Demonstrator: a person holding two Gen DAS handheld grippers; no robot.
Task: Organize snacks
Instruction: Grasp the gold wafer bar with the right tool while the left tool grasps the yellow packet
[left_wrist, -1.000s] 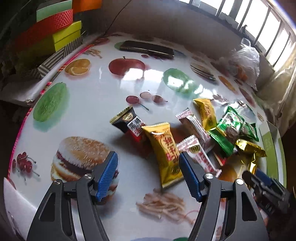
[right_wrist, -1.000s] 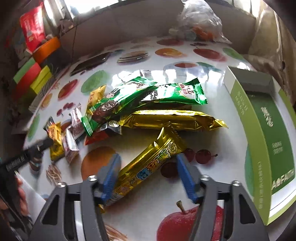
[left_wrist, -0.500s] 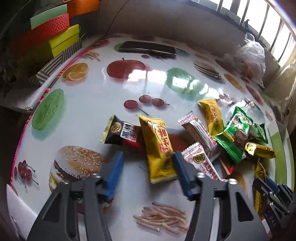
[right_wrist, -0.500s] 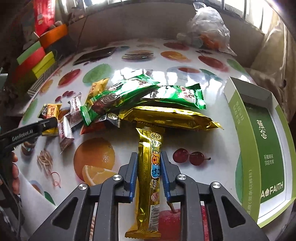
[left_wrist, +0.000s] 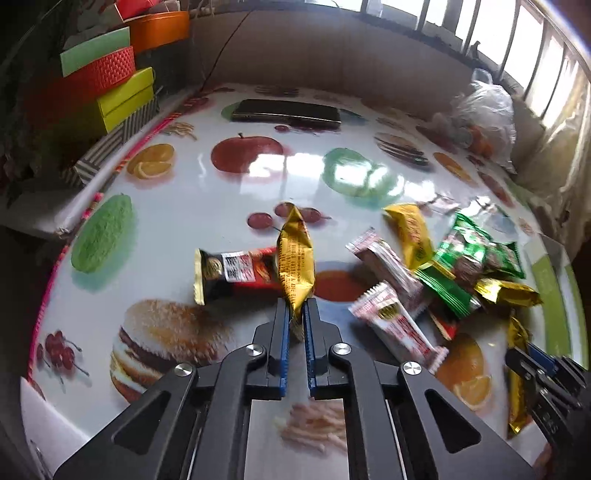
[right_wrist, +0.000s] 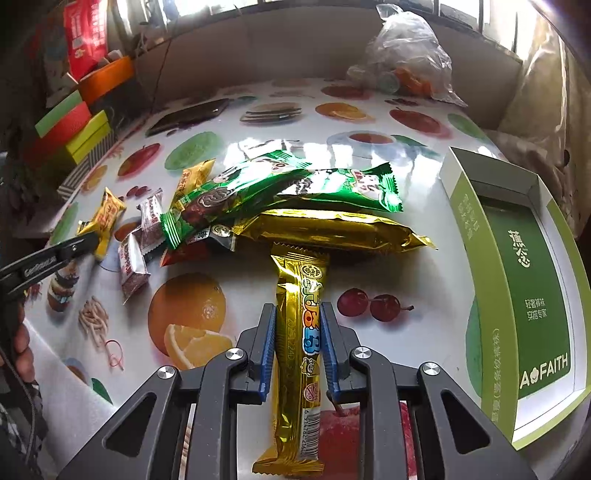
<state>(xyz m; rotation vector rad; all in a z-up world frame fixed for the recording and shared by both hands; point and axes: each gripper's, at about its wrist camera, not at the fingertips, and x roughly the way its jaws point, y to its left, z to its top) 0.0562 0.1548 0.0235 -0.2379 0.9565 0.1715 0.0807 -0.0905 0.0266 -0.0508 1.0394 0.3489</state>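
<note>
My left gripper (left_wrist: 296, 308) is shut on the near end of a small yellow snack packet (left_wrist: 294, 264), which stands on edge above the table; the jaws have just closed. A black-and-red packet (left_wrist: 236, 273) lies just left of it. My right gripper (right_wrist: 297, 317) is shut on a long gold snack bar (right_wrist: 301, 343) that runs between the blue pads (right_wrist: 269, 339). Beyond it lie another gold bar (right_wrist: 332, 230), green packets (right_wrist: 295, 192) and small pink-white packets (right_wrist: 133, 264). The left gripper (right_wrist: 62, 253) shows at the left edge with its yellow packet (right_wrist: 107, 216).
A green-and-white open box (right_wrist: 517, 280) lies at the right. The fruit-print table (left_wrist: 184, 184) carries a dark phone (left_wrist: 286, 110) at the back, stacked coloured boxes (left_wrist: 110, 88) back left, and a clear plastic bag (right_wrist: 406, 62) at the far side.
Both grippers went from open to shut. The left closed on the yellow packet, which now stands on edge. The right closed on the gold bar, which swung straight between the pads.
</note>
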